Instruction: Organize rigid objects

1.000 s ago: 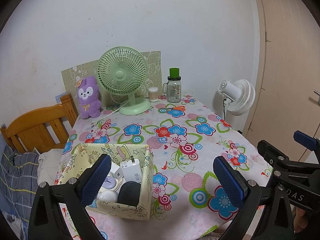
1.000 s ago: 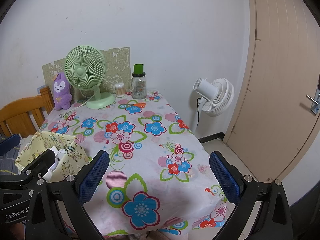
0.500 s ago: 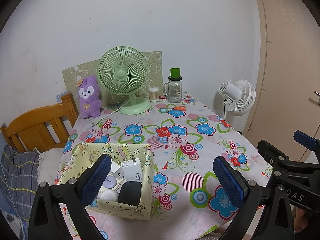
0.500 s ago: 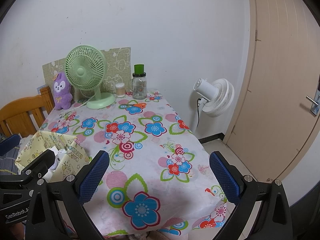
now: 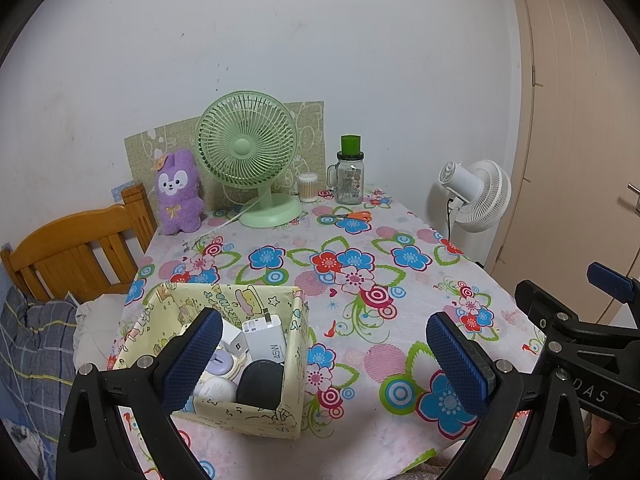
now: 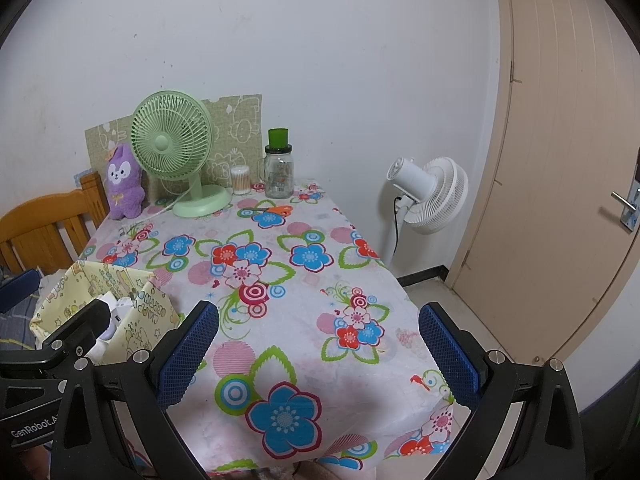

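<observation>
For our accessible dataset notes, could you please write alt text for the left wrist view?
The open left gripper hovers above a yellow patterned box of chargers and small cases at the near left of a floral-clothed table. At the far edge stand a green desk fan, a purple plush toy and a glass jar.

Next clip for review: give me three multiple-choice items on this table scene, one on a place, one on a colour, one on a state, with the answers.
1. Where do the scissors lie?
A. in the box
B. on the tablecloth in front of the jar
C. on the chair

2. What colour is the desk fan by the plush toy?
A. green
B. white
C. blue

3. How is the left gripper?
A. shut on a charger
B. shut on nothing
C. open, holding nothing

Answers: B, the orange handles rest just before the jar; A, its cage and base are pale green; C, its fingers stand wide apart with only tablecloth between.
</observation>
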A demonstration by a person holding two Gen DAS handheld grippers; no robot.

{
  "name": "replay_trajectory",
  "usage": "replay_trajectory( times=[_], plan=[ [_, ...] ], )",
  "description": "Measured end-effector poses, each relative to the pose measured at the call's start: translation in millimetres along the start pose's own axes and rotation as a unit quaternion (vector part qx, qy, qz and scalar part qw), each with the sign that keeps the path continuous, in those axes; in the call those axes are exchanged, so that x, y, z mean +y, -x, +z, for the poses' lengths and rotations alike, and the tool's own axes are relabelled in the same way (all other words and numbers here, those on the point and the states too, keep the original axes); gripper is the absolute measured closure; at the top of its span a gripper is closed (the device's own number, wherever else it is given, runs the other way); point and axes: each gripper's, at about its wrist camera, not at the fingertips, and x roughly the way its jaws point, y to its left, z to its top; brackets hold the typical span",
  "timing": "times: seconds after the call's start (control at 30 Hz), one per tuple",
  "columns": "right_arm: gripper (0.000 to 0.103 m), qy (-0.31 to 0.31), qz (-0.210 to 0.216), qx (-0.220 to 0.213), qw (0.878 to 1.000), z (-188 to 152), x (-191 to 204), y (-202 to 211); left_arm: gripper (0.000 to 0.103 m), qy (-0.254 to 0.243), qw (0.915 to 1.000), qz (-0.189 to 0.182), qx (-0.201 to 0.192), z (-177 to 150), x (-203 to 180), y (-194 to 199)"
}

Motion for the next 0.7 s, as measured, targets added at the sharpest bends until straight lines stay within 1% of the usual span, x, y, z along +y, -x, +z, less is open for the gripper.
replay_trajectory(
  times=[0.33,0.7],
  plan=[
    [0.002,-0.001,0.003,-0.001,1.000,0,1,0,0.000,0.005,1.0000,0.002,0.001,0,1,-1],
    [0.002,0.004,0.007,0.010,1.000,-1,5,-13,0.000,0.015,0.9998,0.006,0.011,-1,3,-13]
  ],
)
